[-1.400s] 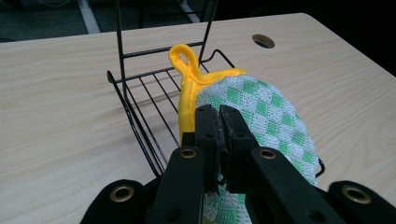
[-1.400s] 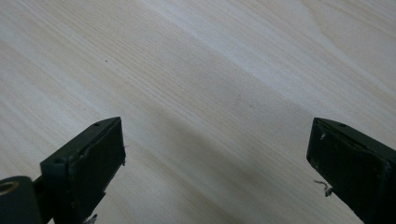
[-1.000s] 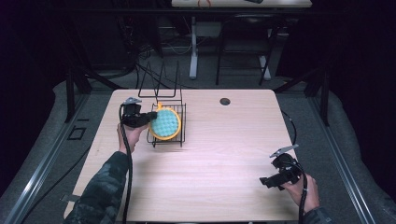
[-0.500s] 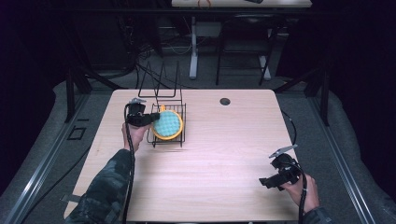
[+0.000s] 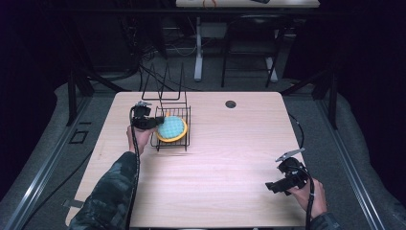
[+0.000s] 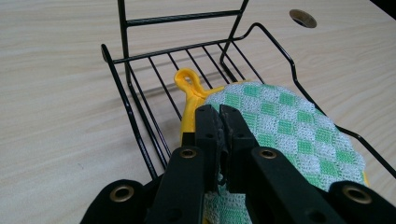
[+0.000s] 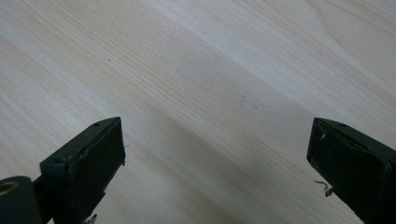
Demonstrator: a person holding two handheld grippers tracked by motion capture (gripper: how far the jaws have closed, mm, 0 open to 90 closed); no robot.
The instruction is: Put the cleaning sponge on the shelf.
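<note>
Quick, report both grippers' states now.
Left gripper: shut on the green checked cloth in the wire rack.
Right gripper: open, holding nothing.

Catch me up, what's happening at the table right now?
A person works with a hand-held tool in each hand. The left tool is shut on the edge of a green-checked, yellow-trimmed pot holder that sits in a black wire rack on the wooden table. The pot holder's yellow loop points toward the rack's back rails. The right tool is open near the table's front right corner, with nothing between its jaws.
</note>
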